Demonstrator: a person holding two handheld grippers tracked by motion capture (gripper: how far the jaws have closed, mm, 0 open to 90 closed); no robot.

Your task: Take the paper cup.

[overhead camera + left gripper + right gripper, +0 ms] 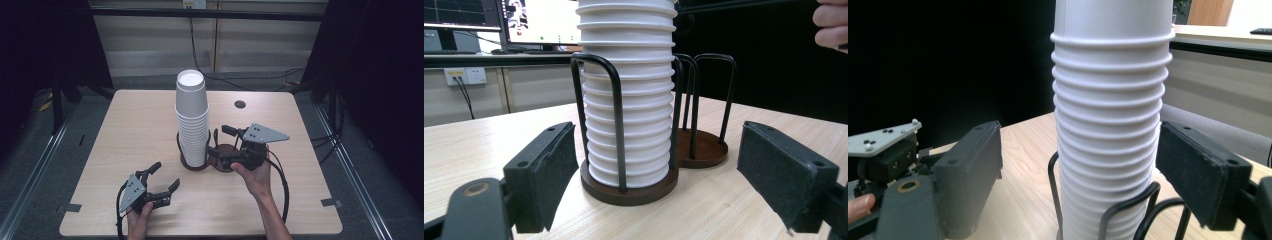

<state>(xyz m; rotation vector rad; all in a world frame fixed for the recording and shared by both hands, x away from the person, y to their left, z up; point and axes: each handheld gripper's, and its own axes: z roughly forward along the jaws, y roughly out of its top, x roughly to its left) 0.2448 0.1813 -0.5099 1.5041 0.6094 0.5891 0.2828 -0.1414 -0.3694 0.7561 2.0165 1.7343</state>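
- The stack of white paper cups [192, 117] — ribbed with rolled rims, upside down — stands in a black wire holder [196, 159] at bench [125, 140] centre.
- The right gripper [221, 141], at the stack's 3 o'clock, gapes wide, empty.
- The left gripper [165, 177], at 7 o'clock — jaws apart, empty.

The left gripper [164, 176] rests low with jaws apart; the right gripper [218, 139] hovers higher, jaws wide.

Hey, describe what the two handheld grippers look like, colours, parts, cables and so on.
Both the left gripper and the right gripper are black, each topped by a grey three-cornered plate dotted with small screws. Their fingers are blocky, faced with dark flat pads and fixed by screws. A black cable trails from each. The forearms show no sleeves.
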